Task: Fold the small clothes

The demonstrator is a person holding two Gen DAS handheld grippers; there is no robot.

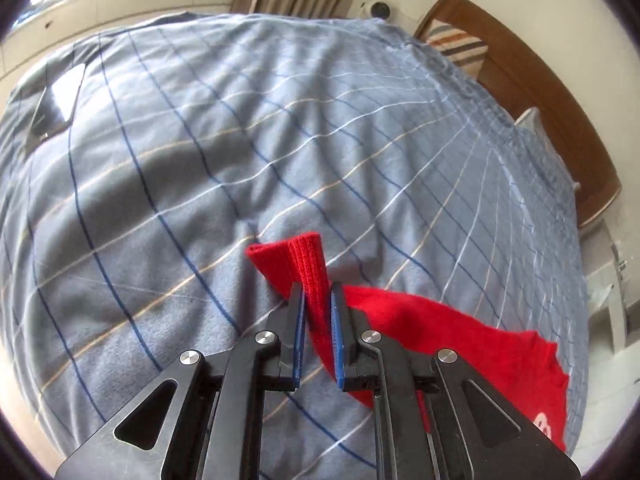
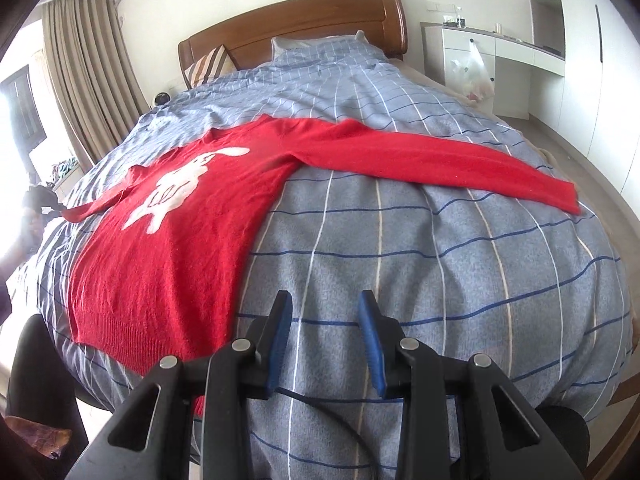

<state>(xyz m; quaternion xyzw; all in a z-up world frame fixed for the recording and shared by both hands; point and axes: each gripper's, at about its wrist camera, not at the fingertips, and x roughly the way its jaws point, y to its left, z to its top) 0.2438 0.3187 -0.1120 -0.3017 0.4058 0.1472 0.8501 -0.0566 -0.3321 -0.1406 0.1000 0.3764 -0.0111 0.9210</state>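
A small red sweater (image 2: 168,240) with a white rabbit print lies flat, front up, on the blue checked bed cover (image 2: 440,280). One sleeve (image 2: 440,160) stretches out to the right. My left gripper (image 1: 318,300) is shut on the ribbed cuff of the other sleeve (image 1: 308,268), held just above the cover; it shows small at the far left of the right wrist view (image 2: 44,200). My right gripper (image 2: 325,304) is open and empty, hovering over the cover to the right of the sweater's hem.
A wooden headboard (image 2: 300,20) with pillows (image 2: 208,66) stands at the far end. A dark flat object (image 1: 56,100) lies on the cover at the left. White cabinets (image 2: 500,60) and a plastic bag stand to the right; curtains (image 2: 88,60) hang on the left.
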